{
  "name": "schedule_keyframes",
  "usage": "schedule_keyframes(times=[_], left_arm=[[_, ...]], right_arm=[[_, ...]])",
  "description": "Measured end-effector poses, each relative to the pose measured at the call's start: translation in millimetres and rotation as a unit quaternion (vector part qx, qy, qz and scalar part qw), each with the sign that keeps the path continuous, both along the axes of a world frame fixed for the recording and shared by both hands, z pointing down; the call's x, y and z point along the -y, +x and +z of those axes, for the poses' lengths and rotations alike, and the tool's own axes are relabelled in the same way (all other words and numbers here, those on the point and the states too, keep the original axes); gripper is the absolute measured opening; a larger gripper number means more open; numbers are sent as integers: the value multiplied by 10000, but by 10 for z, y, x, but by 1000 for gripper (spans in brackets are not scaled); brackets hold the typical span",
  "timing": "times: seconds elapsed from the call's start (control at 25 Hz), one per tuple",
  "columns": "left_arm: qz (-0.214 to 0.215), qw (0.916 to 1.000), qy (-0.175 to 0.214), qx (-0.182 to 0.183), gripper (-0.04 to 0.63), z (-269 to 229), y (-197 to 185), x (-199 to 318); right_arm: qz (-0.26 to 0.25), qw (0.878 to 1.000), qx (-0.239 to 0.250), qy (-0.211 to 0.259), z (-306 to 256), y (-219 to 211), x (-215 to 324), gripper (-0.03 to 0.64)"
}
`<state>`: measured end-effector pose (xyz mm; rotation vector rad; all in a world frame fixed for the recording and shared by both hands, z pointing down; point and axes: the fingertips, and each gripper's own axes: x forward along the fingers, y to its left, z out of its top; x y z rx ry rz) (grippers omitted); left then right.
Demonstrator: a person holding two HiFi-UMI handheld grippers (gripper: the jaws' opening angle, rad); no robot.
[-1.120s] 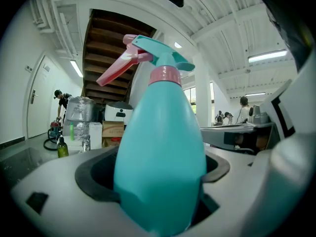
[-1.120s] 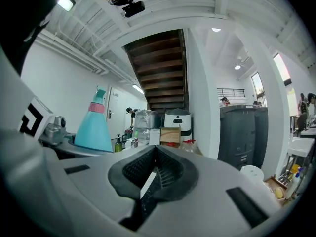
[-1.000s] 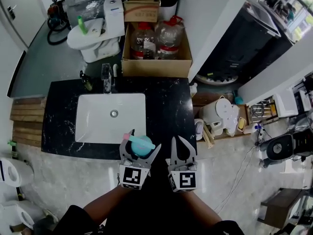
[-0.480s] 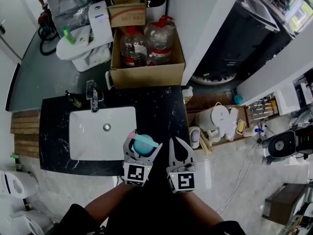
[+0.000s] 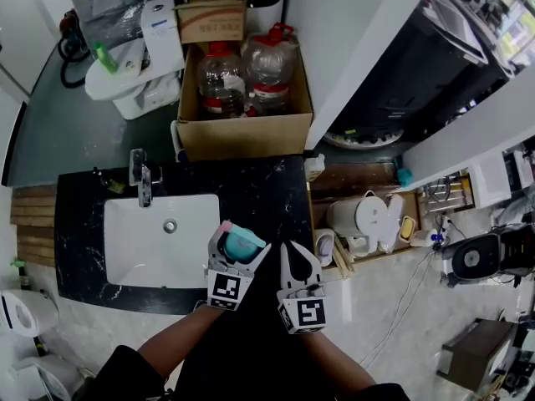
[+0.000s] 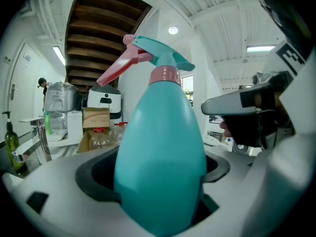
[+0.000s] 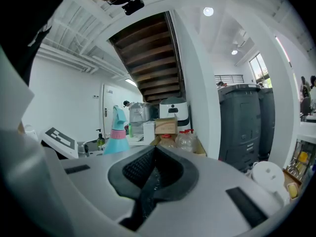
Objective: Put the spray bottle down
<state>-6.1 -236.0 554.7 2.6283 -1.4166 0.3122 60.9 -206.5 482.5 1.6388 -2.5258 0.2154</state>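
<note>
My left gripper (image 5: 242,242) is shut on a teal spray bottle (image 5: 244,246) with a pink collar and trigger. The bottle stands upright over the black stone counter (image 5: 272,195), just right of the white sink (image 5: 159,249) and near the front edge. In the left gripper view the bottle (image 6: 160,147) fills the middle, clamped low on its body by the left gripper (image 6: 157,181). My right gripper (image 5: 298,254) hangs beside it to the right, over the counter's front right corner, shut on nothing. The right gripper (image 7: 150,174) sees the bottle (image 7: 116,130) off to its left.
A faucet (image 5: 140,178) stands behind the sink. A cardboard box (image 5: 242,136) holding two big water jugs sits behind the counter, and a toilet (image 5: 138,53) lies beyond. Right of the counter, a low shelf carries a white kettle (image 5: 359,215) and small items.
Both grippers have shifted right along the counter's front relative to the sink. The bottle has gone from in front of the sink's right corner to over the black counter. The grip is unchanged.
</note>
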Motion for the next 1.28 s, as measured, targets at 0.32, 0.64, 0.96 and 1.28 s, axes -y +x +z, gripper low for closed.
schedule_keyframes(times=[0.32,0.64,0.96,1.28], left_arm=[[-79,9996,-287,-28,451,315,104,392],[-182,9977,-599,269,451,704,203,720],[59,9972,-594,457,451,883,340,849],[203,9955,-604,696,451,1011,290,885]], right_arm=[[143,9996,-226,39,101,178,326,15],[191,9996,-186,-128,214,196,624,15],[-152,9993,-172,-300,390,97,707,15],[-77,9978,-251,-617,471,114,736,15]])
